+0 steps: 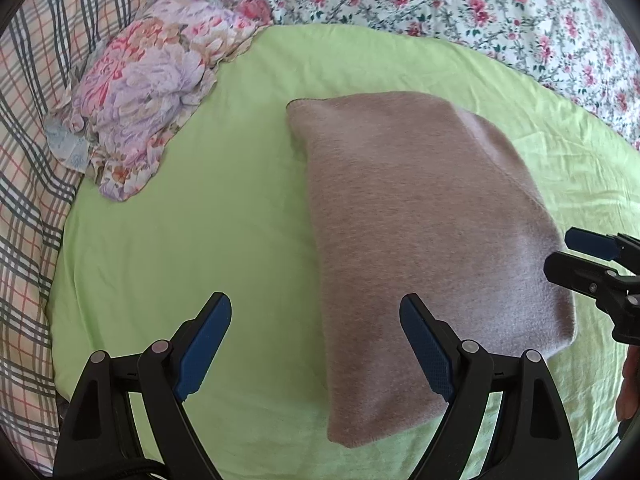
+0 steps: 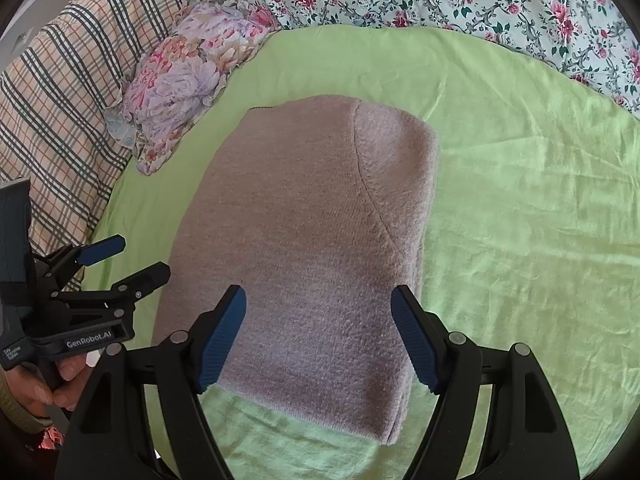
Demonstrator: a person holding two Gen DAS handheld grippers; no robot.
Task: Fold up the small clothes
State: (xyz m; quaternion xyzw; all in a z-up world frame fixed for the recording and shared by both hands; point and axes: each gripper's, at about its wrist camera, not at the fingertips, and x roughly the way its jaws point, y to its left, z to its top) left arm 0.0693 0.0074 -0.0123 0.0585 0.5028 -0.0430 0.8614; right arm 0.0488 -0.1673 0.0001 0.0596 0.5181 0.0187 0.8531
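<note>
Right now both of my tongs are spread wide and grip nothing. My left gripper [image 1: 316,320] hangs above the green sheet [image 1: 224,168], its dark-blue ribbed pads [image 1: 208,344] far apart; the right-hand pad sits over the near left edge of the folded sweater [image 1: 420,220], though I cannot tell whether it touches the cloth. My right gripper [image 2: 318,312] is held over the near end of the same sweater [image 2: 304,240], fingers [image 2: 224,336] parted about as wide as the fold itself, with the wool showing between them. In the right wrist view my left tool [image 2: 124,260] appears at the side, jaws parted, and its black body carries white lettering that reads "GenRobot.AI"; a smaller label beside it is too small to read. My left hand [image 2: 44,380] wraps the handle below it. The sweater is a fuzzy, greyish-mauve knit, folded into a thick rounded rectangle in the middle of the sheet, with a curved sleeve seam across its top layer. The sheet is smooth, lightly creased lime cotton. Beside its far left corner lies a crumpled floral cloth [image 1: 152,80] in lilac and pink, on a plaid cover [image 1: 28,168]; a rose-print bedspread [image 1: 480,4] lies beyond.
</note>
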